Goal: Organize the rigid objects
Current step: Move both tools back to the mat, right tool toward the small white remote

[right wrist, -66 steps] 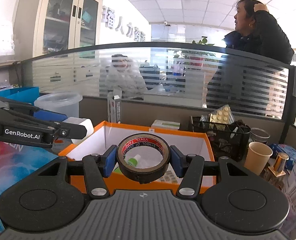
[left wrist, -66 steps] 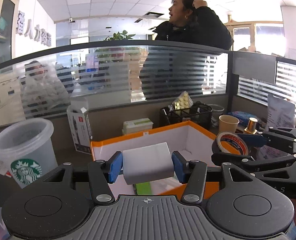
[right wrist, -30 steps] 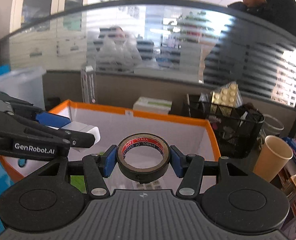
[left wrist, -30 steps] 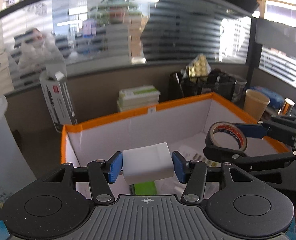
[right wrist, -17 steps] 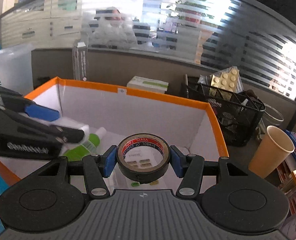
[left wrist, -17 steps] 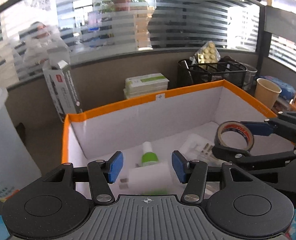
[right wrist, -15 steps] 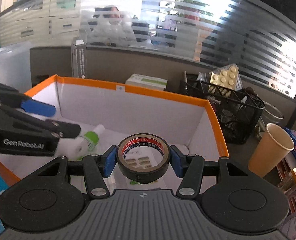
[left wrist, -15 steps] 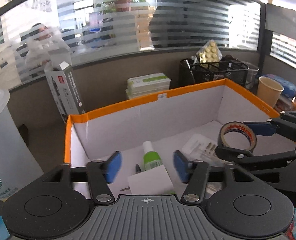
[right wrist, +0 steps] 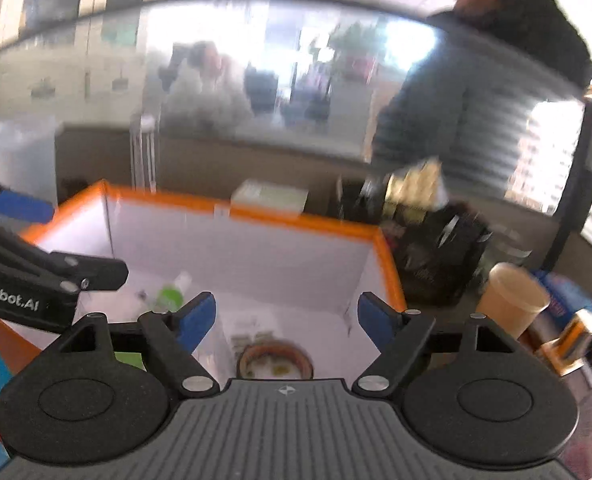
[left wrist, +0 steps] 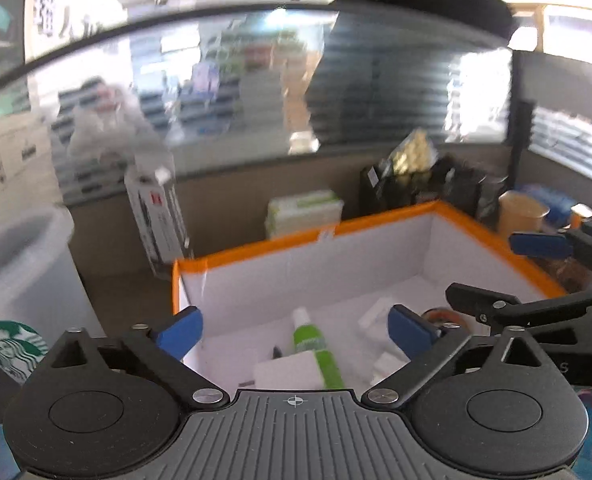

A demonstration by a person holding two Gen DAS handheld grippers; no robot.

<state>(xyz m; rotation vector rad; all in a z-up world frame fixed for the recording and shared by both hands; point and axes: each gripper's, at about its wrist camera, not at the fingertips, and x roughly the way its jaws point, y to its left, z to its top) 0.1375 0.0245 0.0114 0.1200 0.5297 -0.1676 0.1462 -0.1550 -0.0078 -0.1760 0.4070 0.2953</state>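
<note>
An orange-rimmed white box [left wrist: 380, 224] [right wrist: 296, 220] stands in front of both grippers. My left gripper [left wrist: 293, 332] is open and empty above its near left part. A white block [left wrist: 285, 374] lies on the box floor just below it, beside a green glue bottle [left wrist: 316, 350]. My right gripper [right wrist: 285, 322] is open and empty above the near right part. The roll of vinyl tape [right wrist: 273, 362] lies flat on the box floor below it. The tape also shows in the left wrist view [left wrist: 440, 316], partly hidden by the right gripper.
A Starbucks plastic cup [left wrist: 15, 280] stands left of the box. Behind the box are a small upright carton [left wrist: 157, 216], a flat green-and-white pack [left wrist: 304, 214] and a black wire basket [right wrist: 436, 248]. A paper cup [right wrist: 512, 300] stands to the right. A glass partition closes the back.
My left gripper opened and the white block dropped into the box. My right gripper then opened and the tape roll fell to the box floor. Both grippers have lifted a little.
</note>
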